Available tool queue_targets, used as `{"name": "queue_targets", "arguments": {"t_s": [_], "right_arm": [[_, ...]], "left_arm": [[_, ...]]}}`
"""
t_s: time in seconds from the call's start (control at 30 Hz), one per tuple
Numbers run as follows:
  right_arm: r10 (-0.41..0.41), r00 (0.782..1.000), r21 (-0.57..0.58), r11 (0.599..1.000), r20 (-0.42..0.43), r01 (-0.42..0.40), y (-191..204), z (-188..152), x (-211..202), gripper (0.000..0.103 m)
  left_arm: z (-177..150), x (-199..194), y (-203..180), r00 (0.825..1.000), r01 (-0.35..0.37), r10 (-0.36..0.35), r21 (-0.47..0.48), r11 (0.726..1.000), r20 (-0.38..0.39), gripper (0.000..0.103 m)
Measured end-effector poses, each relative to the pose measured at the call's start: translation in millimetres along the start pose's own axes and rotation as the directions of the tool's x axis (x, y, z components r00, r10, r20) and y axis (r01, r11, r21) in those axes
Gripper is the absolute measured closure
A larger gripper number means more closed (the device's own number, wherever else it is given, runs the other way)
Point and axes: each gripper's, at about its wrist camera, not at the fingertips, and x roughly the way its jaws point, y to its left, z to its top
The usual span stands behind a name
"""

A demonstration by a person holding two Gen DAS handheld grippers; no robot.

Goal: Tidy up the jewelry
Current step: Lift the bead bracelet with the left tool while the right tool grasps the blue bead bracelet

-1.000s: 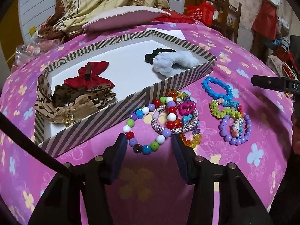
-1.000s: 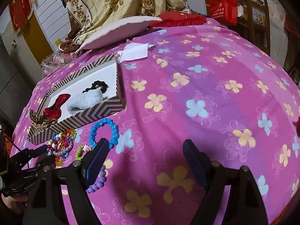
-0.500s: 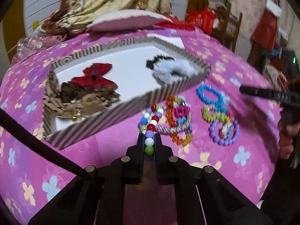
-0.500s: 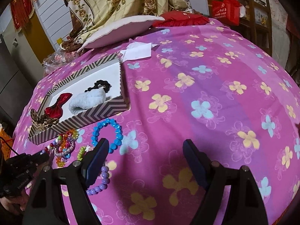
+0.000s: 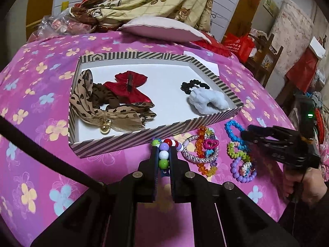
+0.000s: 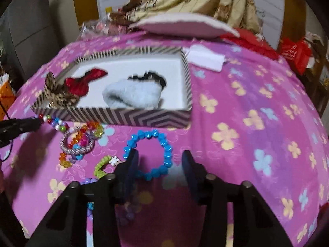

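Left gripper (image 5: 163, 160) is pinching multicolor bead bracelet (image 5: 164, 154) just in front of striped box (image 5: 133, 140).
Right gripper (image 6: 158, 164) is closing around blue bracelet (image 6: 151, 154), pads not pressing it.

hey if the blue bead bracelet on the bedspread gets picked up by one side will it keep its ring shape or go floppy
The blue bead bracelet will probably sag: it looks like separate chunky beads on a string, not a rigid hoop. It likely weighs little, since the beads look like plastic. The right tool is closing around its near side; the glossy, rounded beads could slip between the pads.
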Motion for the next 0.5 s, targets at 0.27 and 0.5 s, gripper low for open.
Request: {"name": "queue_targets", "arguments": {"t_s": [0.27,0.5], "right_arm": [[0.024,0.999,-0.007,1.000,0.027,-0.024,4,-2,-2,0.092],[0.085,0.983,0.044,0.995,0.166,-0.093,2,-6,-37,0.092]], "left_arm": [[0,2,-4,1.000,0.010,-0.010,0.019,1.000,-0.007,0.099],[1,1,-2,0.999,0.035,-0.035,-0.001,0.999,0.004,0.099]]}}
